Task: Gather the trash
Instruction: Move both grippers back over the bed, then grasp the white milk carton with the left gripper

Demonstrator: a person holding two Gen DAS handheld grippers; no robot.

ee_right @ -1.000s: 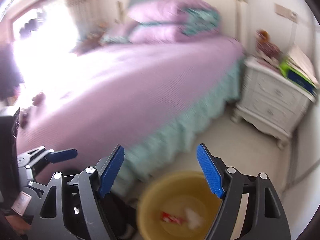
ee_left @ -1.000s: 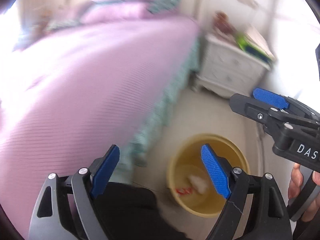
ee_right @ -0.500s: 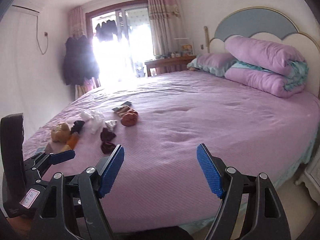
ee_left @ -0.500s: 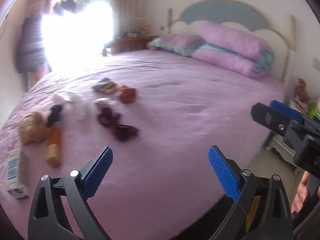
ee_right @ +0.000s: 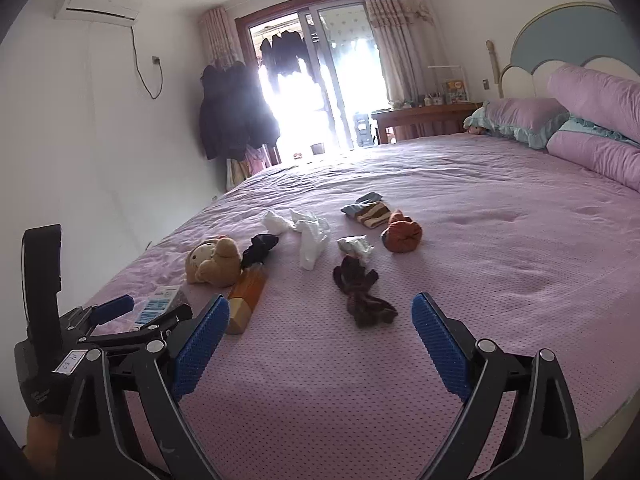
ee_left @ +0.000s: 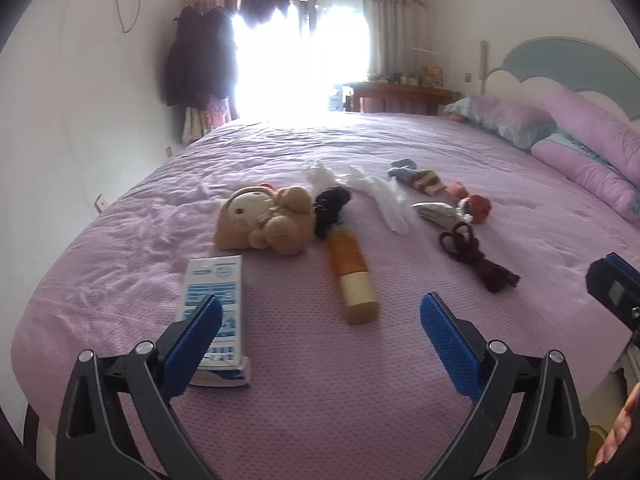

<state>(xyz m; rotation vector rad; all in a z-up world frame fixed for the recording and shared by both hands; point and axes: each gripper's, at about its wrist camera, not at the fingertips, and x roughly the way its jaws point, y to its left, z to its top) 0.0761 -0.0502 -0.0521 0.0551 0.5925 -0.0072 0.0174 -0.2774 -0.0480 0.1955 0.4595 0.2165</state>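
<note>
Litter and other items lie on the purple bed (ee_left: pixel 320 420): a white-and-blue carton (ee_left: pixel 216 276), an orange bottle (ee_left: pixel 352 268), white tissue (ee_left: pixel 384 196), a crumpled wrapper (ee_left: pixel 434 212) and a dark maroon sock (ee_left: pixel 476 260). My left gripper (ee_left: pixel 318 320) hovers over the bed's near edge, its jaws opening, nothing between them; the carton lies just beyond its left finger. My right gripper (ee_right: pixel 320 304) hangs beside it, jaws also opening and empty, facing the maroon sock (ee_right: pixel 360 288) and the bottle (ee_right: pixel 248 292). The left gripper (ee_right: pixel 144 312) shows at lower left in the right wrist view.
A tan plush toy (ee_left: pixel 264 220), black cloth (ee_left: pixel 330 204), a striped sock (ee_left: pixel 420 178) and an orange sock ball (ee_left: pixel 478 206) lie among the litter. Pillows (ee_right: pixel 592 128) sit at the headboard. Coats (ee_right: pixel 236 112) hang by the bright window.
Both views have swung from the yellow bin on the floor beside the bed up onto the bed top with its items. Both grippers' jaws stand wider apart.
</note>
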